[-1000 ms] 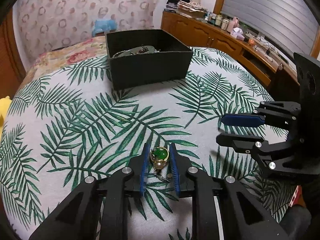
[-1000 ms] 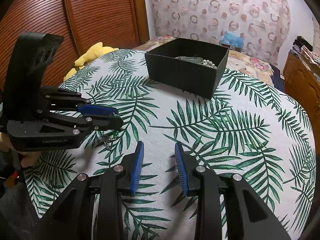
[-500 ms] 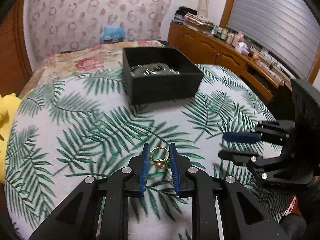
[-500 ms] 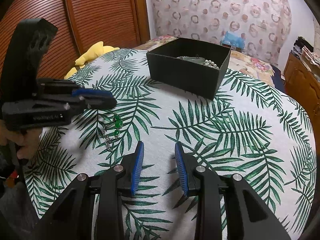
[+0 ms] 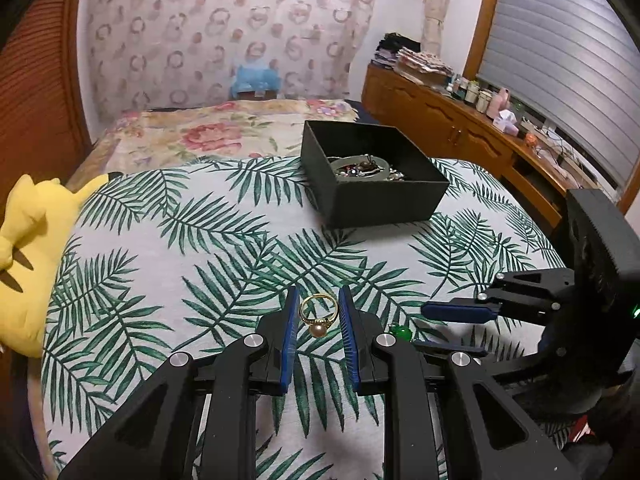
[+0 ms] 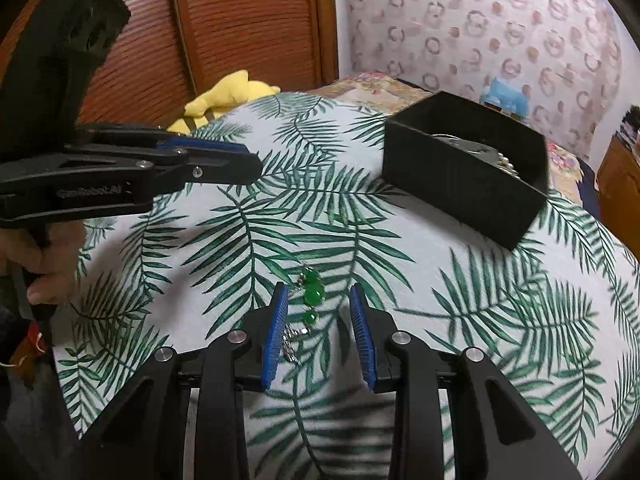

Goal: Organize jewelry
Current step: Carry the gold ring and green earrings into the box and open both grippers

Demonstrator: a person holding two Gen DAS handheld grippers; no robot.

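Gold ring sits pinched in the left tool, short of the box; the right tool gapes around green earrings, untouched.

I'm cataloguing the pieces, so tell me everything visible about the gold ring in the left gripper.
The thin gold ring is a plain band with a small decorated setting carrying one round, pinkish pearl-like bead. It stands upright, bead hanging lowest, clamped at its sides between the left gripper's blue pads, lifted above the palm-leaf cloth. Nothing else touches it.
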